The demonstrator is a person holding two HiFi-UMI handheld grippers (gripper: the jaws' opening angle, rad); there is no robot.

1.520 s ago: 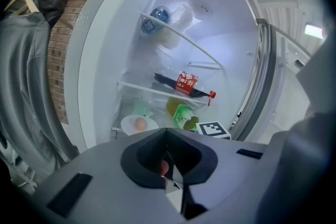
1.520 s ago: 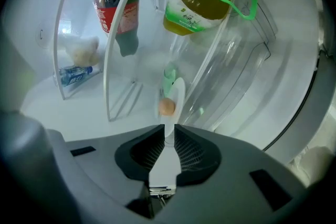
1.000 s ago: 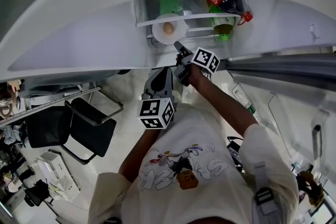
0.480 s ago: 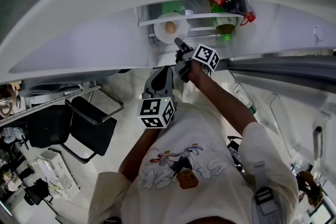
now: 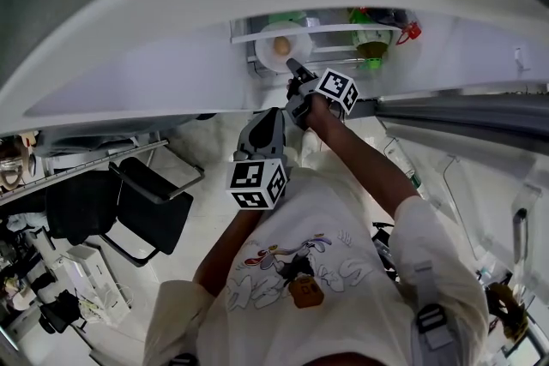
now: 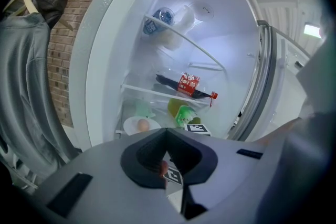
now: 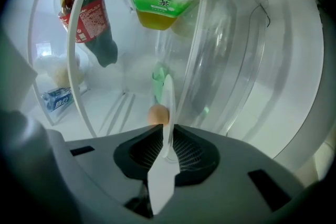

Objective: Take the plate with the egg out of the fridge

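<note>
**Q:** Where is the plate (image 6: 129, 126) in relation to the green tea bottle (image 6: 184, 114)?

**A:** In the left gripper view it is inside the open fridge (image 6: 215, 44), to the left of the green tea bottle and on the same level. The egg (image 6: 143, 124) lies on it, near the middle. I cannot tell whether the plate rests on the shelf or is raised clear of it.

**Q:** State of the right gripper (image 7: 167, 129)?

**A:** It is clamped on the plate. In its own view the plate runs edge-on between the two ribbed pads, and both pads are pressed to the near rim. The egg shows just beyond the jaw tips, on the side away from the green tea bottle's cap end.

**Q:** And the left gripper (image 6: 167, 135)?

**A:** Its jaws are together with nothing between them. In the head view it is outside the fridge, nearer the person than the green tea bottle, and it touches neither the plate nor the bottle.

**Q:** Other contents noted?

**A:** A cola bottle (image 6: 185, 86) lies on its side on the shelf directly above the green tea bottle. The right gripper's marker cube (image 6: 200, 129) shows just in front of the green tea bottle.
</note>
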